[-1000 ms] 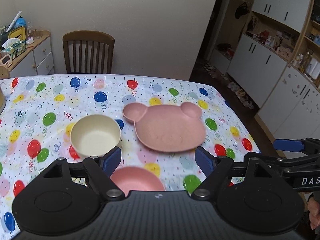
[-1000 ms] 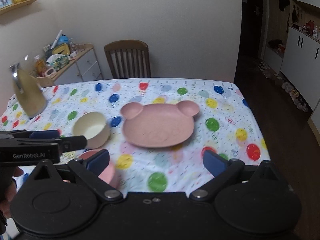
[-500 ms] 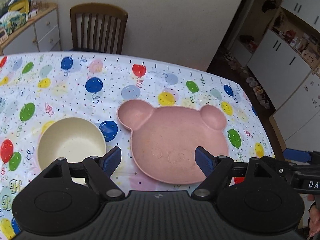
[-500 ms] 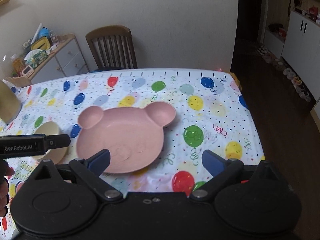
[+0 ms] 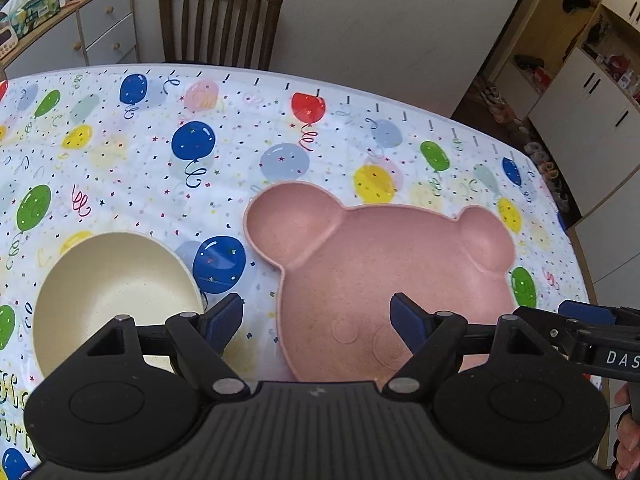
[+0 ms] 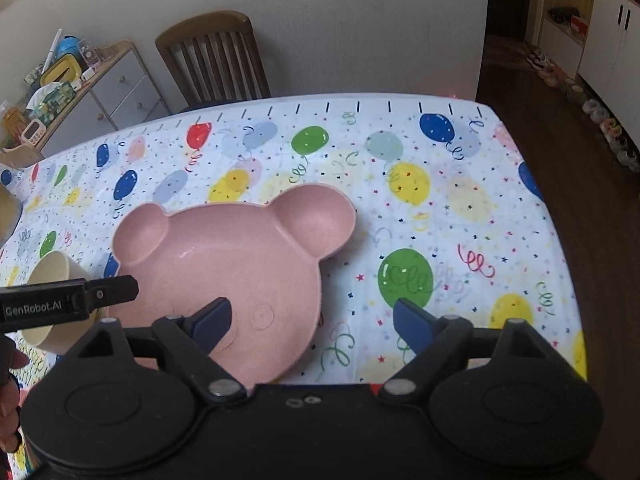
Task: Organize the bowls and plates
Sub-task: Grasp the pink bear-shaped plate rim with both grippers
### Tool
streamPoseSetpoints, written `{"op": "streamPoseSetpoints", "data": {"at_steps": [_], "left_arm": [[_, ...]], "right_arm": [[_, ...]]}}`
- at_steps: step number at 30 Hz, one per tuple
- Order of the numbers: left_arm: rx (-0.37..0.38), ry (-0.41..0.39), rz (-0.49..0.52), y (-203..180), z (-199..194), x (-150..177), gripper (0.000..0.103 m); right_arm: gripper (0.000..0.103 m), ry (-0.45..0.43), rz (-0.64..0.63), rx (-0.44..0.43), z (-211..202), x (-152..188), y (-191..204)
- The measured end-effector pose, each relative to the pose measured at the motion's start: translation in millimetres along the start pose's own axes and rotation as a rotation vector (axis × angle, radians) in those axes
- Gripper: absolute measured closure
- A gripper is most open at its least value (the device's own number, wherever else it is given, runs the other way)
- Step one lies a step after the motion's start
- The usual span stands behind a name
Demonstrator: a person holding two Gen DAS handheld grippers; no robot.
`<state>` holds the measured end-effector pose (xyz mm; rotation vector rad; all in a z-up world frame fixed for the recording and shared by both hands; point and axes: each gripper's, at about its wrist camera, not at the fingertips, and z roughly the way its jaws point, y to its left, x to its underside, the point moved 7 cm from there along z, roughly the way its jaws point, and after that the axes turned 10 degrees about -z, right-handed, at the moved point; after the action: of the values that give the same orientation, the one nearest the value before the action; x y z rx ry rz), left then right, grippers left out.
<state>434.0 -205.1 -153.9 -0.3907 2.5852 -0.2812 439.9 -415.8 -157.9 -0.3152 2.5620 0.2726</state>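
A pink bear-shaped plate (image 5: 384,272) lies flat on the balloon tablecloth; it also shows in the right wrist view (image 6: 232,264). A cream bowl (image 5: 108,292) stands upright just left of it, seen partly in the right wrist view (image 6: 50,272). My left gripper (image 5: 316,316) is open and empty, above the plate's near left edge, beside the bowl. My right gripper (image 6: 312,318) is open and empty, above the plate's near right edge. The pink bowl seen earlier is out of view.
A wooden chair (image 5: 220,16) stands at the table's far side. A drawer cabinet (image 6: 100,92) with clutter is at the far left. The table's right edge (image 6: 556,216) drops to a dark floor. White cupboards (image 5: 592,120) stand at the right.
Both grippers have moved forward and down toward the pink plate, which now looms larger. The pink bowl near the front edge has dropped out of view. Both stay open.
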Motion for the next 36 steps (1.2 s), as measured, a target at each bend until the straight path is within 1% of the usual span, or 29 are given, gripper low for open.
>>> {"op": "streamPoseSetpoints", "data": {"at_steps": [2,4,5,6,7,8,11,12,13,14,15,16,18,20,21,23,24,26,30,36], "left_arm": [[-0.002,-0.012,0.015,-1.3,1.8,-1.0,0.023],[-0.005,-0.019,0.024,-2.8,3.5,-2.8,0.023],[-0.003,-0.018,0.023,-3.1,4.4,-3.3,0.023],[-0.002,-0.017,0.021,-3.5,5.9,-4.0,0.023],[-0.006,-0.018,0.023,-3.6,7.2,-4.5,0.023],[-0.015,-0.019,0.027,-3.6,8.6,-4.4,0.028],[-0.007,-0.010,0.025,-2.8,12.5,-2.5,0.038],[-0.010,-0.008,0.023,-1.8,13.8,-1.8,0.040],[-0.015,-0.009,0.020,-1.0,14.4,-1.4,0.041],[-0.015,-0.012,0.019,-0.5,14.8,-1.4,0.046],[-0.010,-0.011,0.017,-0.4,15.3,-1.2,0.054],[-0.004,-0.005,0.013,-0.2,16.2,-0.9,0.058],[-0.010,-0.005,0.014,0.1,17.0,0.1,0.064],[-0.025,-0.012,0.020,1.0,16.4,0.6,0.070],[-0.030,-0.013,0.019,2.1,16.1,0.4,0.073],[-0.040,-0.012,0.021,3.7,15.8,0.2,0.078],[-0.046,-0.010,0.026,4.1,15.6,0.2,0.082],[-0.046,-0.005,0.031,4.3,14.4,1.3,0.085],[-0.039,-0.010,0.034,2.7,5.7,5.3,0.085],[-0.018,0.003,0.009,2.4,-15.9,16.2,0.085]], "right_arm": [[0.027,0.008,-0.001,-0.002,7.3,-0.9,-1.1],[0.031,0.016,0.007,-0.007,14.2,-1.8,-2.6],[0.037,0.020,0.011,-0.008,17.2,-2.2,-3.7],[0.040,0.021,0.017,-0.008,19.6,-2.7,-4.6],[0.045,0.023,0.021,-0.008,21.8,-3.2,-5.3],[0.050,0.027,0.022,-0.013,23.6,-3.6,-5.4],[0.057,0.029,0.009,-0.022,27.1,-5.1,-4.4],[0.058,0.029,0.004,-0.026,27.8,-5.3,-3.8],[0.062,0.029,0.000,-0.030,28.5,-5.4,-3.2],[0.065,0.030,-0.003,-0.034,29.4,-5.3,-2.6],[0.067,0.033,-0.006,-0.037,30.9,-5.3,-2.6],[0.070,0.034,-0.007,-0.039,31.7,-4.9,-2.5],[0.078,0.038,-0.009,-0.043,34.5,-4.6,-2.7],[0.089,0.043,-0.004,-0.051,36.4,-3.6,-3.0],[0.090,0.045,-0.007,-0.057,37.0,-3.2,-2.2],[0.095,0.045,-0.028,-0.037,37.0,-2.6,-0.4],[0.095,0.046,-0.042,-0.025,37.0,-2.6,0.2],[0.095,0.052,-0.055,-0.012,36.2,-2.4,0.7],[0.095,0.054,-0.070,-0.002,28.7,-1.4,1.8],[0.095,0.050,-0.093,-0.003,5.5,2.5,5.2]]}}
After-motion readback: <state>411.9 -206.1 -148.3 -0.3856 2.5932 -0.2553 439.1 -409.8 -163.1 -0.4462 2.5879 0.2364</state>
